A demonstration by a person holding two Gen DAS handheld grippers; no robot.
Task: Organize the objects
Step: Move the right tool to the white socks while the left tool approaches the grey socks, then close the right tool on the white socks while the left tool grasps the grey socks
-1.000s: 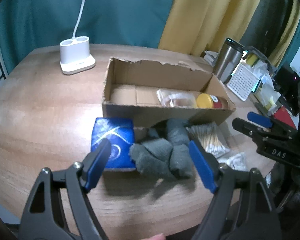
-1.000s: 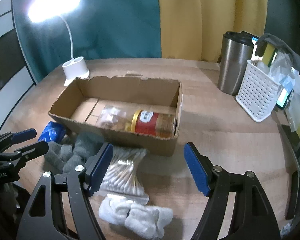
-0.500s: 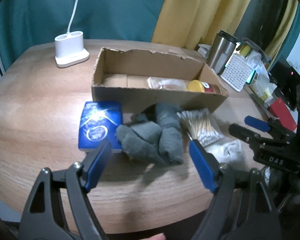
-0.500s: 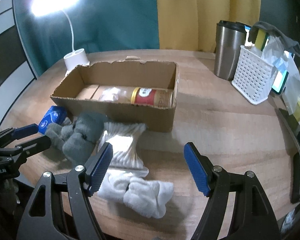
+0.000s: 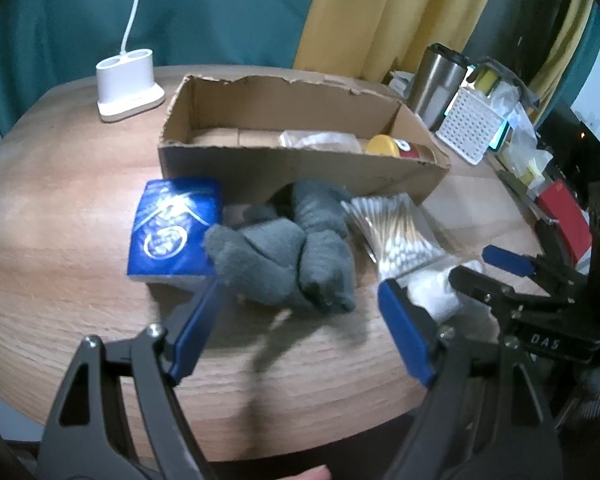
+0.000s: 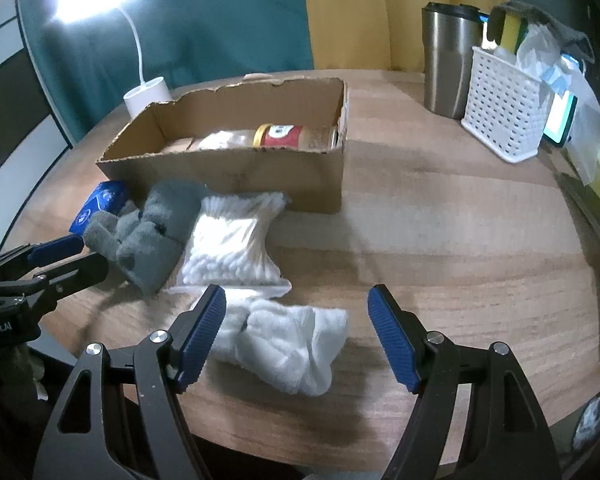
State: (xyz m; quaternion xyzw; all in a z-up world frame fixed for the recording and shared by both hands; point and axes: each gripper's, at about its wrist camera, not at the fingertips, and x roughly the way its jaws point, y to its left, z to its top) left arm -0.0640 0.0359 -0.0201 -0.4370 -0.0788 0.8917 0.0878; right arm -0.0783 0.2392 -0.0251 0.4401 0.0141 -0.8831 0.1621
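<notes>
An open cardboard box [image 5: 300, 168] [image 6: 236, 176] on the wooden table holds a yellow-lidded jar [image 5: 400, 148] [image 6: 292, 136] and a clear bag [image 5: 320, 140]. In front of it lie a blue packet [image 5: 172, 232] [image 6: 100, 204], grey socks [image 5: 292, 256] [image 6: 152, 232], a bag of cotton swabs [image 5: 396, 236] [image 6: 232, 240] and white socks [image 6: 288, 340] [image 5: 432, 292]. My left gripper [image 5: 300, 320] is open, just short of the grey socks. My right gripper [image 6: 296, 332] is open, around the near end of the white socks.
A white lamp base [image 5: 128, 84] [image 6: 148, 96] stands at the back left. A steel tumbler [image 6: 448, 60] [image 5: 440, 80] and a white perforated basket [image 6: 508, 108] [image 5: 472, 128] stand at the back right, with clutter along the table's right edge.
Both grippers have drawn back toward the near table edge, so the objects look farther off. Both stay open. Nothing on the table has moved.
</notes>
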